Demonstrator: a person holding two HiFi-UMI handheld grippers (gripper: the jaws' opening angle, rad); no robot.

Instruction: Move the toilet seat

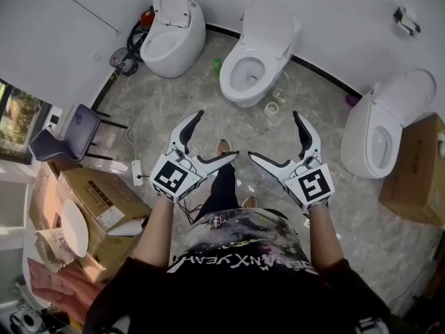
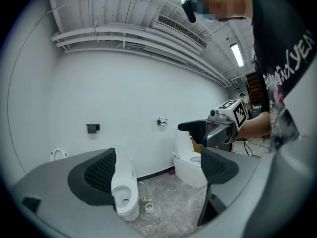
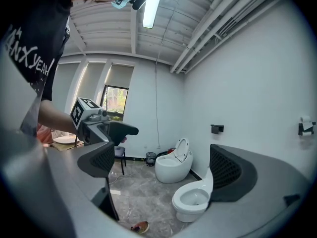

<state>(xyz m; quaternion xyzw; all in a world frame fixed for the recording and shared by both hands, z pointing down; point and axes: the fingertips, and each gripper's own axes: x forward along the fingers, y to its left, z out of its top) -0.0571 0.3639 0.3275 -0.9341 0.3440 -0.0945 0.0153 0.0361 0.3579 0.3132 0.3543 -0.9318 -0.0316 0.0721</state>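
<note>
Approach step, by the look of it: nothing grasped, nothing touched. Left hand-held gripper (image 1: 217, 133) and right hand-held gripper (image 1: 274, 134) held out side by side in front of the body, over the marble floor (image 1: 167, 110). Jaws of each spread wide, with only the distant room showing in the gap.

Three toilets along the walls, all well apart from both tools. Middle toilet (image 1: 254, 65) straight ahead, lid (image 1: 270, 23) raised; toilet seat (image 1: 229, 78) presumably the ring round its bowl, though lying flat or not cannot be told. Egg-shaped toilet (image 1: 170, 40) off to the left, seat ring (image 1: 172, 5) upright. Third toilet (image 1: 375, 131) to the right, lid up too. Intended one not settled by these views; the middle one likeliest, showing in the gap of both gripper views.

Next move calls for stepping forward, clear of the small containers (image 1: 272, 108) beside the base. Then lowering one tool to the seat's front edge, closing on the rim, and swinging it slowly about the rear hinge to avoid a slam.
</note>
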